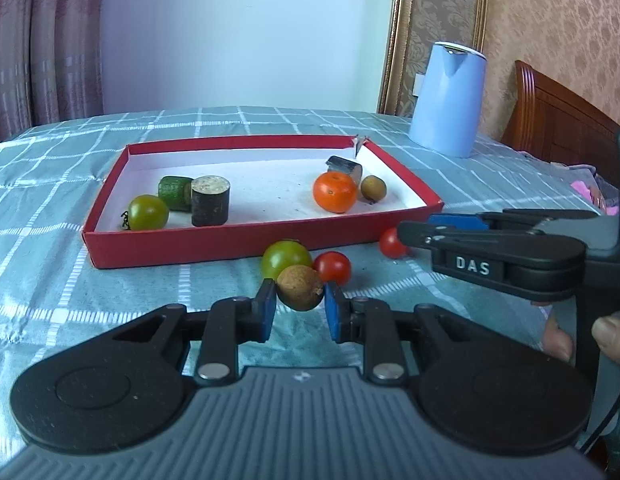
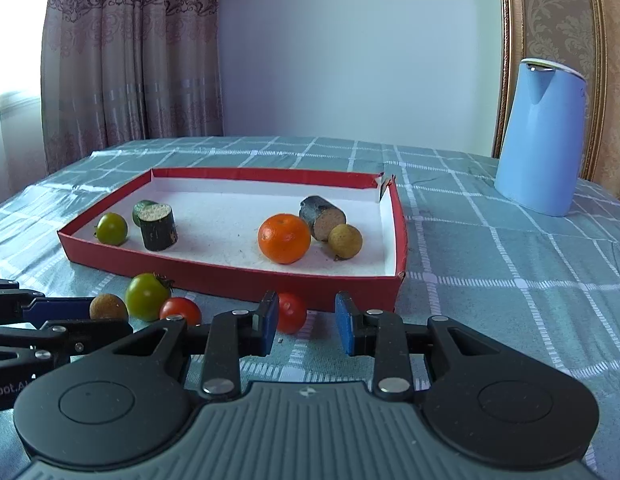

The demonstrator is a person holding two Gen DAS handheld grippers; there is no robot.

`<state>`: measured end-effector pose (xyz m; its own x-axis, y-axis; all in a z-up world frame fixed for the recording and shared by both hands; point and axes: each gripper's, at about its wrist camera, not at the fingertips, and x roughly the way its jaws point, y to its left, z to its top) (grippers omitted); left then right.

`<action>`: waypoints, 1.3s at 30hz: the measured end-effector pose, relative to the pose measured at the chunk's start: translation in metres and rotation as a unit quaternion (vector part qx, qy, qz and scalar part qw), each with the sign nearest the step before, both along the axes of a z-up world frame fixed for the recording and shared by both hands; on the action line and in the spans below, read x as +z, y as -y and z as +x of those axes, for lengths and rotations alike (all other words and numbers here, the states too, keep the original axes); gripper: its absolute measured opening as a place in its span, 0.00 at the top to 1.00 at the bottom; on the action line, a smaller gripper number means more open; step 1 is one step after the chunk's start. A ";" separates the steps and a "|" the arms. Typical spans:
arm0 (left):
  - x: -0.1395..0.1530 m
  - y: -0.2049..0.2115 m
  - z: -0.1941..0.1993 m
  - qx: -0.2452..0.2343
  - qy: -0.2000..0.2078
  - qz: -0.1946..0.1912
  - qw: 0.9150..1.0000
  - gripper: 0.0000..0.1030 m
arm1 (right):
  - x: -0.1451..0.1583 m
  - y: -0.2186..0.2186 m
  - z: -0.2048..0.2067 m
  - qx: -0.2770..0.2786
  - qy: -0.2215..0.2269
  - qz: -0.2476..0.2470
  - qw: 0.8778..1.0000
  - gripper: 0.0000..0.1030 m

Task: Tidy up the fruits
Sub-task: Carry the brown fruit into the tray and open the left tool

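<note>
My left gripper (image 1: 300,306) has its blue pads on either side of a brown longan (image 1: 300,288) on the tablecloth, closed against it. A green tomato (image 1: 285,258) and a red cherry tomato (image 1: 333,267) lie just behind it. My right gripper (image 2: 306,322) is open, with a second red cherry tomato (image 2: 291,312) between its fingers, close to the left pad. The red tray (image 1: 238,246) holds a green tomato (image 1: 148,212), an orange (image 1: 335,192), a longan (image 1: 373,188) and dark cut pieces (image 1: 210,201).
A blue kettle (image 1: 448,100) stands at the back right of the table. The checked tablecloth (image 2: 510,280) covers the table. A wooden chair back (image 1: 558,120) is at the right. Curtains hang at the left.
</note>
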<state>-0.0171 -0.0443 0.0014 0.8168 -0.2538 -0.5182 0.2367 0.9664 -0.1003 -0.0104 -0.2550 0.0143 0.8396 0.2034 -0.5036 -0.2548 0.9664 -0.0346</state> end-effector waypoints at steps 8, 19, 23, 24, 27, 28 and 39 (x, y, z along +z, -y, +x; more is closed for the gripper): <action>0.014 -0.002 0.008 0.004 0.016 -0.003 1.000 0.77 | 0.006 -0.001 -0.007 -0.005 0.036 -0.002 0.999 0.71; 0.029 -0.004 0.065 0.027 0.011 -0.005 1.000 0.77 | 0.020 -0.008 0.014 -0.010 0.050 -0.017 0.999 0.71; 0.029 -0.009 0.088 0.045 0.004 -0.010 0.999 0.77 | 0.026 -0.010 0.029 -0.017 0.050 -0.020 0.998 0.71; 0.028 -0.010 0.091 0.049 0.003 -0.012 0.999 0.77 | 0.026 -0.008 0.031 -0.015 0.043 -0.013 0.999 0.71; 0.022 -0.018 0.097 0.053 -0.005 -0.027 0.998 0.77 | 0.026 0.004 0.026 0.013 0.008 0.032 0.999 0.71; 0.020 -0.019 0.098 0.053 -0.008 -0.029 0.998 0.77 | 0.025 0.006 0.022 0.024 -0.002 0.038 0.999 0.71; 0.025 -0.009 0.113 0.044 -0.001 -0.021 0.999 0.77 | 0.004 -0.011 0.009 0.076 -0.054 0.019 0.995 0.71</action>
